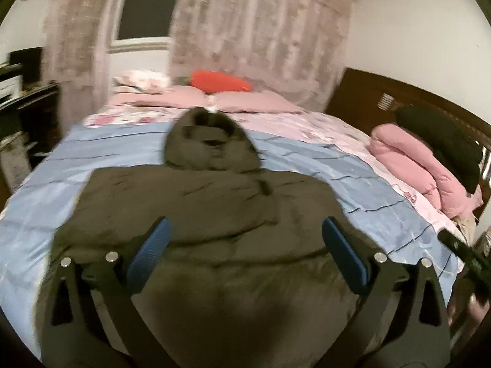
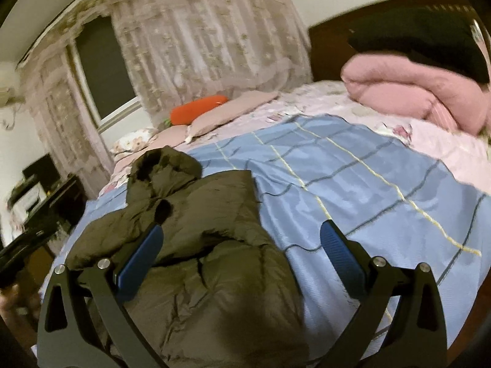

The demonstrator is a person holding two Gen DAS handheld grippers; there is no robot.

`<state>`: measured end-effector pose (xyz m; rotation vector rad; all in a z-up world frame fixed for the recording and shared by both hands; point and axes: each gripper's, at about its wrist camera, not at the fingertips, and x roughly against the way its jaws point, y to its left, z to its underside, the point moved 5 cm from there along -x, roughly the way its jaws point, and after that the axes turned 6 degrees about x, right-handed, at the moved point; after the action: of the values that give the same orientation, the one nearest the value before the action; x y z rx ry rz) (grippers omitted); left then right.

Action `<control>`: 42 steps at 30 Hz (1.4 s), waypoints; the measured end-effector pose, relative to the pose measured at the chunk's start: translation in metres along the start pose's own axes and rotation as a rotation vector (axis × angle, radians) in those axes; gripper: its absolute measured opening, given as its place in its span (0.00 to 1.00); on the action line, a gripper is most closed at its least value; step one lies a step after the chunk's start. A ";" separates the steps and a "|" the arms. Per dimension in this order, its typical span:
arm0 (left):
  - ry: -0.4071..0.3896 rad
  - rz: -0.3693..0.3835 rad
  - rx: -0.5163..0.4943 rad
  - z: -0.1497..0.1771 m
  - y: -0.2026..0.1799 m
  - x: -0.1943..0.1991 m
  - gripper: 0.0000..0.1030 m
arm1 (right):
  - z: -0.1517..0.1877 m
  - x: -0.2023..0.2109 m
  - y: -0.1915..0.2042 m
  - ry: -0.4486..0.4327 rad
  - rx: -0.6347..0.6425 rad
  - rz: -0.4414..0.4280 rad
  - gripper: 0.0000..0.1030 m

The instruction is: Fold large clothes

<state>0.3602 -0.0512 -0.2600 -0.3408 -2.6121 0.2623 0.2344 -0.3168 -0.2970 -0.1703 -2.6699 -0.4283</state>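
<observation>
A dark olive puffer jacket lies spread flat on the bed, its hood pointing away from me. My left gripper hovers over the jacket's lower middle. Its blue pads are wide apart and nothing is pinched between them. In the right wrist view the jacket fills the lower left, its sides folded in and the hood at the far end. My right gripper is open above the jacket's right edge, one pad over the jacket and the other over the sheet.
A blue checked sheet covers the bed. At the far side lie pink pillows and an orange-red cushion. A folded pink quilt with a black garment sits by the wooden headboard. Dark furniture stands on the left.
</observation>
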 end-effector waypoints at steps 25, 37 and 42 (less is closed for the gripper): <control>-0.128 -0.384 0.077 0.067 0.128 0.118 0.98 | 0.030 0.046 0.087 -0.099 0.311 0.009 0.99; -0.123 -0.378 0.034 0.071 0.116 0.113 0.98 | 0.036 0.042 0.087 -0.073 0.314 0.011 0.99; -0.122 -0.371 0.021 0.069 0.115 0.109 0.98 | 0.039 0.038 0.086 -0.055 0.317 0.006 0.99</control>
<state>0.2558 0.0804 -0.2996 0.1743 -2.7249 0.1862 0.2008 -0.2207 -0.2912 -0.0949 -2.7465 0.0050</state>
